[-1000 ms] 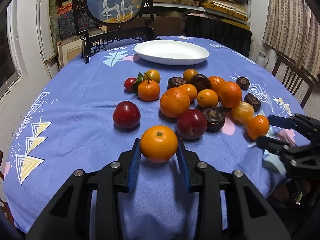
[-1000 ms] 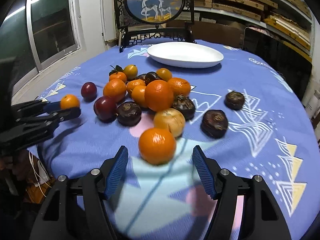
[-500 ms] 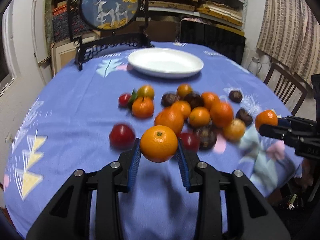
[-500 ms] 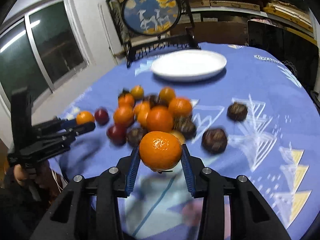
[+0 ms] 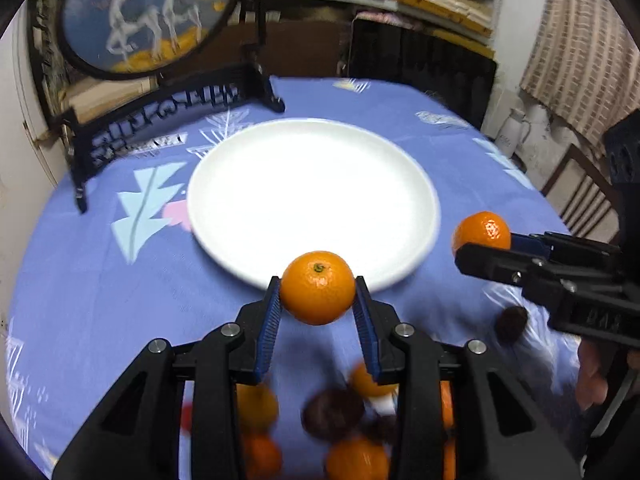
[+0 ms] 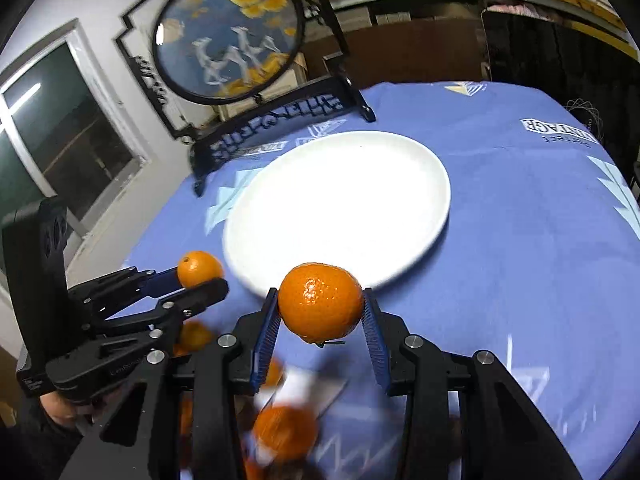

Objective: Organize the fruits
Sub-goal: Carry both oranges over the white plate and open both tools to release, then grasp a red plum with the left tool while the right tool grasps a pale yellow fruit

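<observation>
My left gripper (image 5: 317, 300) is shut on an orange (image 5: 317, 287) and holds it in the air at the near rim of the white plate (image 5: 280, 184). My right gripper (image 6: 320, 312) is shut on another orange (image 6: 320, 301), also raised at the plate's near rim (image 6: 340, 192). Each gripper shows in the other's view: the right one with its orange (image 5: 481, 232) at the right, the left one with its orange (image 6: 199, 268) at the left. The plate holds nothing.
Blurred oranges (image 5: 356, 460), dark fruits (image 5: 332, 412) and a red one lie on the blue tablecloth (image 5: 100, 280) below the grippers. A round decorative screen on a black stand (image 5: 140, 16) stands behind the plate. A chair (image 5: 580, 192) is at the right.
Both grippers have lifted their oranges off the cloth and carried them forward over the fruit pile to the plate's near rim. The right gripper closed on its orange within the last second.
</observation>
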### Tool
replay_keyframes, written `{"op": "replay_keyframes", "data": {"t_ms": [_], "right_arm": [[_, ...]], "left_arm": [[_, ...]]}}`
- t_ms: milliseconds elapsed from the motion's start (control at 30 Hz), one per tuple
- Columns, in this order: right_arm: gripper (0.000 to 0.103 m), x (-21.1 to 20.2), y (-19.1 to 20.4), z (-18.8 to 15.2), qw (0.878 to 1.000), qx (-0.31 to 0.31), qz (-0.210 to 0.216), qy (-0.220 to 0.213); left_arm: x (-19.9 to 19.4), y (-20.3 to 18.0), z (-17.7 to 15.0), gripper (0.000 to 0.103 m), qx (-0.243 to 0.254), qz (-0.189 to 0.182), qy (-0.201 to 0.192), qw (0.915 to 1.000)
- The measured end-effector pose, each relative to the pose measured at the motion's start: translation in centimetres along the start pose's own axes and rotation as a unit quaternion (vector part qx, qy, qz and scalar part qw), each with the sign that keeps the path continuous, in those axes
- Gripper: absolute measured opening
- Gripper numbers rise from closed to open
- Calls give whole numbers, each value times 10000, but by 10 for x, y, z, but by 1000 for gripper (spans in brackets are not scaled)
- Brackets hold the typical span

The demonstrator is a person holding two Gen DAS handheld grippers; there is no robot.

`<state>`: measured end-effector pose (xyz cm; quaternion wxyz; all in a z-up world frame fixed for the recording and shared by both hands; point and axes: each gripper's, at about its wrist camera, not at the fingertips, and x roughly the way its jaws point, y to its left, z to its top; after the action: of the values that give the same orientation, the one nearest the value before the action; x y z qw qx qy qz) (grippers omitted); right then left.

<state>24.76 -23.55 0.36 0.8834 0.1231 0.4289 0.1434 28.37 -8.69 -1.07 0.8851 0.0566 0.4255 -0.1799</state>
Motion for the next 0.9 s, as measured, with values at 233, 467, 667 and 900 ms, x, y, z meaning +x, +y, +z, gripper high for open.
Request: {"op": "replay_keyframes", "data": {"t_ms": [233,467,667,900], "right_arm": [[56,25,-7,22,9999,48,-122,-101],[56,-31,-11,-26,9985,-26,-392,-390],[61,-80,-18,-93,9956,-98,-678,-637],[61,-89,-35,-138,9965,344,-631,-419]], "left_arm": [[32,18,21,68,-352,237,143,9990],[-51,26,-32,74,-88,218,-406,9989],[-111,45,-113,77,114,482,-541,9973],[-109,53,-175,70,83,526,-76,9986]]}}
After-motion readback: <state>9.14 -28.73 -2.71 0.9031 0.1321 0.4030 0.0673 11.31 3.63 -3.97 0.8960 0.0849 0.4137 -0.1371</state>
